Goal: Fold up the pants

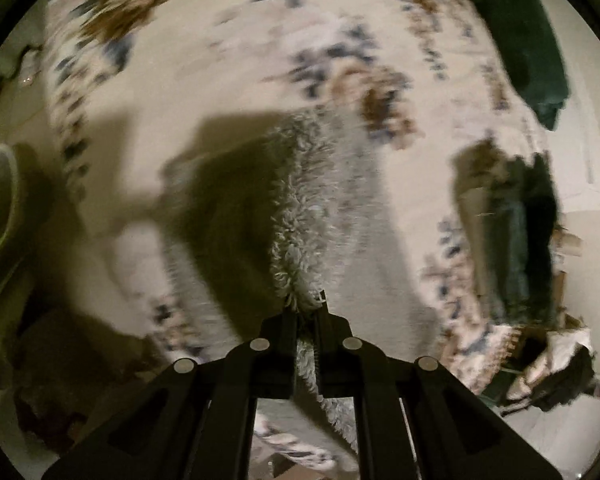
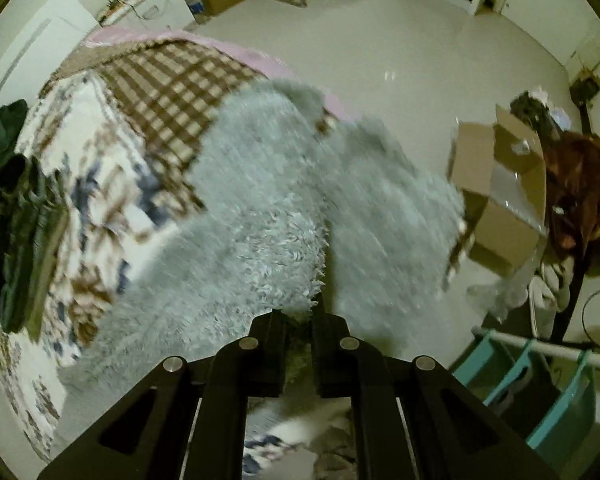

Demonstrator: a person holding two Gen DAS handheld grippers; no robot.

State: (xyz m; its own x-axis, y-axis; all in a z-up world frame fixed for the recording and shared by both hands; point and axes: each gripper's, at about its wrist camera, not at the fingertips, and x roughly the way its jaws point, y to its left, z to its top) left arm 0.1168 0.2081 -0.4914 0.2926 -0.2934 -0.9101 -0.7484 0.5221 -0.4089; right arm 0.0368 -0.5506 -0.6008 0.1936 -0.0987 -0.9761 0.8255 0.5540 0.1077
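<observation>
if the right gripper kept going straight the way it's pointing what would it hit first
Most likely the fluffy grey pants themselves: the right gripper is shut on their edge, and the fabric hangs directly ahead of its fingertips. Behind that lies the floral blanket, though depth is unclear.

Left gripper (image 1: pixel 306 312) pointed steeply downward, its black jaws drawn together on a fold of fluffy grey pants (image 1: pixel 320 200). Right gripper (image 2: pixel 300 312) likewise pointed steeply downward, jaws pinched on the same fabric, linkage arms spread symmetrically behind.
</observation>
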